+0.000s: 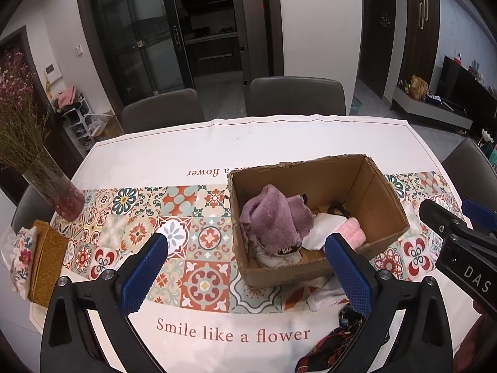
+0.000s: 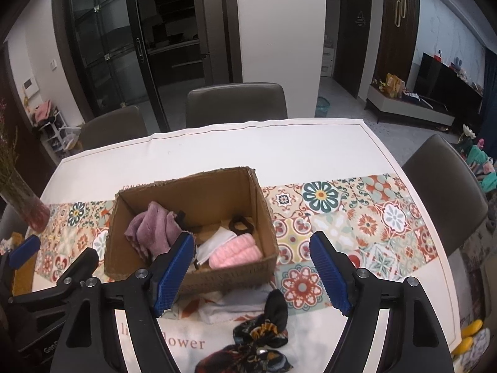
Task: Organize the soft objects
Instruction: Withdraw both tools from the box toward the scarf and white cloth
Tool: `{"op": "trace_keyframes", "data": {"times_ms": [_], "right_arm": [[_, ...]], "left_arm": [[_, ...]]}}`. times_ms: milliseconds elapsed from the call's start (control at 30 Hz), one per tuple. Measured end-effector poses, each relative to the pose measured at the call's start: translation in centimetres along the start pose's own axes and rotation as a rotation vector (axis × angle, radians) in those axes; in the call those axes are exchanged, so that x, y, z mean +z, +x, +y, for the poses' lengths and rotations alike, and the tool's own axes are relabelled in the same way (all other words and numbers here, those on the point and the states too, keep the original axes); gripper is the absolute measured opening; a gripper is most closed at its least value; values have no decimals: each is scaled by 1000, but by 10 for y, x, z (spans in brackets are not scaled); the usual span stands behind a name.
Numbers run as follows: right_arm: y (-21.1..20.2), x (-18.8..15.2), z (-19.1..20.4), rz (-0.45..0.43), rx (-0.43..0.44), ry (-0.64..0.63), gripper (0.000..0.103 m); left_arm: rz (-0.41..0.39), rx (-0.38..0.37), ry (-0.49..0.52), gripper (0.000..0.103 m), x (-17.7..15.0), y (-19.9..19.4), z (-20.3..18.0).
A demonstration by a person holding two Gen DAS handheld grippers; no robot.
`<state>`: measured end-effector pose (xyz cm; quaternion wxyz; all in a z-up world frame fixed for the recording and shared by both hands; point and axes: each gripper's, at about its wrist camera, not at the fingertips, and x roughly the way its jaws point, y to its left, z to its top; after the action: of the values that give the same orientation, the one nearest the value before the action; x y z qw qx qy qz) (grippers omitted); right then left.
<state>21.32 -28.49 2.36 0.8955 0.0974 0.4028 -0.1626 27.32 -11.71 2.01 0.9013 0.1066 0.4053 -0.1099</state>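
Note:
An open cardboard box [image 1: 383,188] [image 2: 262,209] stands on the patterned runner. Inside lie a purple towel [image 1: 275,217] [image 2: 152,228], a white cloth [image 1: 320,233] [image 2: 214,244], a pink knitted piece [image 1: 354,231] [image 2: 236,251] and a dark ring [image 2: 239,224]. In front of the box lie a thin white cloth [image 2: 230,306] [image 1: 326,295] and a black floral scrunchie [image 2: 264,326] [image 1: 338,342]. My left gripper [image 1: 248,247] is open and empty, above the box's near left corner. My right gripper [image 2: 251,248] is open and empty, above the box's near right corner.
A glass vase of dried flowers [image 1: 54,189] stands at the table's left, with a woven mat [image 1: 46,264] and floral cloth [image 1: 21,258] near it. Grey chairs [image 1: 296,94] [image 2: 441,186] ring the table. Yellow items [image 2: 470,332] lie at the right edge.

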Motion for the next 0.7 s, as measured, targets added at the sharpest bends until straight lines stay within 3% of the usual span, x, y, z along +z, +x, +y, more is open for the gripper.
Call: {"op": "trace_keyframes", "data": {"times_ms": [700], "right_arm": [[-2,-49,-13,55,-8,24,77]], "left_arm": [[30,3,14,103,-52,-3,-4]]}}
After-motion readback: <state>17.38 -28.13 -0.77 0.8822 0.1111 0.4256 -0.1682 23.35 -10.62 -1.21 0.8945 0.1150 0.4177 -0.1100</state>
